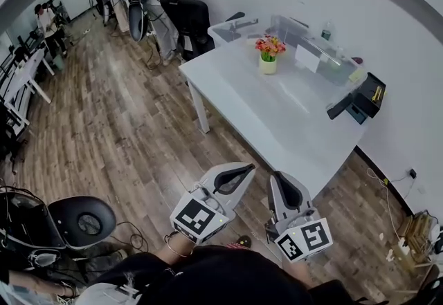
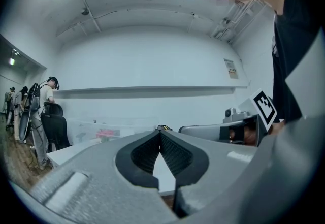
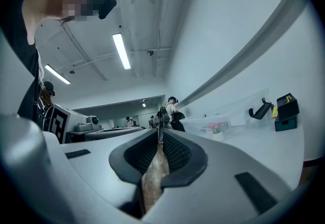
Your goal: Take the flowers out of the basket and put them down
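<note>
Your grey left gripper (image 1: 237,172) and right gripper (image 1: 281,183) are closed, empty; pink-orange flowers (image 1: 269,46) stand in, seemingly, a small pale-yellow basket (image 1: 268,66) on the far white desk (image 1: 277,127).

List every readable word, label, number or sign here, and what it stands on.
None can be read.
Wall notice: too small to read.
White label on the clear plastic bin: no legible print.
Left marker cube and right marker cube: square patterns only, no letters.
</note>
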The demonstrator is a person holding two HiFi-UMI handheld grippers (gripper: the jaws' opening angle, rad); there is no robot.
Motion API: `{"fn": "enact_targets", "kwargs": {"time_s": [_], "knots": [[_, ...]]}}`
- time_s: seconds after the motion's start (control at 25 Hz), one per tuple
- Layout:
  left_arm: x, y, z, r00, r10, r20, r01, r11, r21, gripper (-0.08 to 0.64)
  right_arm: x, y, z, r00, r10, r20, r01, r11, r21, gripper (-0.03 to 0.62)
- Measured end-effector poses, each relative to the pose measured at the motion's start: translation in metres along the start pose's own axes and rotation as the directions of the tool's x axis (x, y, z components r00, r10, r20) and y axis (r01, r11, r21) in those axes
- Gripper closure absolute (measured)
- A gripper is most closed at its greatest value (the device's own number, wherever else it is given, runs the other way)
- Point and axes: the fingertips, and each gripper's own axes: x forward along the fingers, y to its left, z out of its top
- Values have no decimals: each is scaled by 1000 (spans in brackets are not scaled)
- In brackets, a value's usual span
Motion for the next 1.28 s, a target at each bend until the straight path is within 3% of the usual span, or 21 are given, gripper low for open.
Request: {"fn": "enact_targets", "kwargs": {"time_s": [0.48, 0.88, 1.28], "knots": [[27, 26, -4, 1000, 11, 4, -11, 1000, -19, 557, 31, -18, -2, 999, 38, -27, -39, 999, -9, 561], [64, 74, -1, 997, -69, 27, 70, 997, -20, 557, 78, -45, 1, 999, -49, -22, 48, 999, -23, 561], [82, 115, -4, 993, -112, 36, 113, 993, -26, 557, 123, -57, -1, 997, -78, -22, 77, 997, -28, 561]]}}
